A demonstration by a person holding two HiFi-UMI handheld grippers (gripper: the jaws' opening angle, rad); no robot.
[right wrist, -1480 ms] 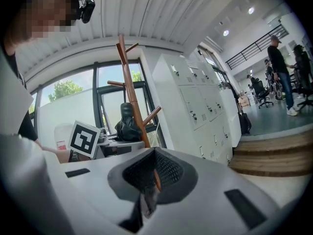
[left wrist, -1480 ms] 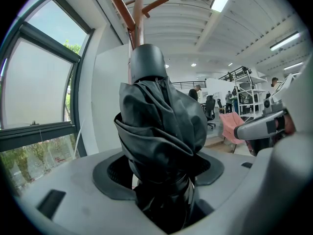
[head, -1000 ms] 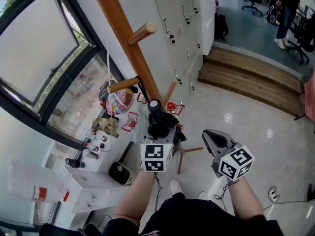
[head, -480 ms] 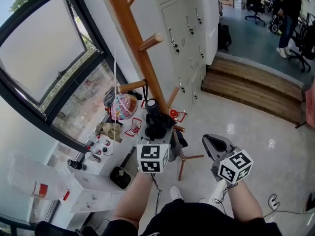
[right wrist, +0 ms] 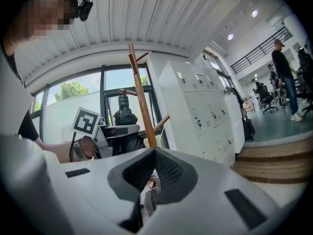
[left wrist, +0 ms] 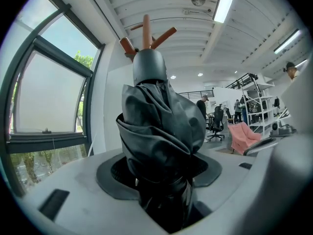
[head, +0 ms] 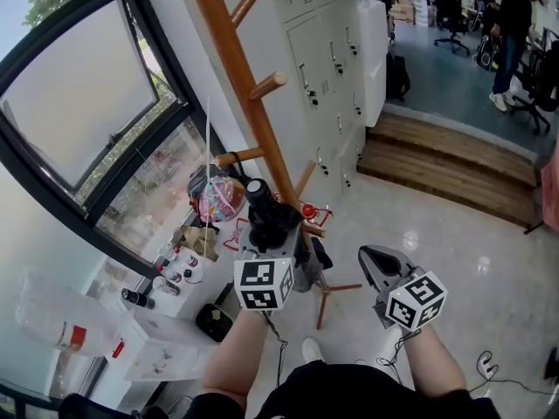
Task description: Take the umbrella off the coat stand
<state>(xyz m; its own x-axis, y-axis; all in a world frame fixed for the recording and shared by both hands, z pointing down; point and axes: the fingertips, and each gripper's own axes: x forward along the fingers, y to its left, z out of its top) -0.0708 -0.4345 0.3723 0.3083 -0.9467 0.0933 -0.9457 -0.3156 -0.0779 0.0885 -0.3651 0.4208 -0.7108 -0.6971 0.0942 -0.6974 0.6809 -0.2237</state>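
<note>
the step in hand is the lifting away; the left gripper (head: 272, 247) is clamped on the folded black umbrella (head: 265, 215), with its jaws standing wide around the thick bundle of cloth, and it points level. the umbrella is upright, just beside the post of the coat stand (head: 244, 85) and under the short lower peg (head: 238, 157). a thin dark strap seems to run from the umbrella's top toward that peg, but the head view is too small to tell if it is hooked there. the right gripper (head: 367, 257) is well apart on the other side; its jaws are together and nothing is between them. in my judgement the next move calls for drawing the umbrella up and outward, away from post and pegs, with the grip kept firm so the soft cloth does not slip; if the strap hangs on the peg, it must go over the peg's end first.
</note>
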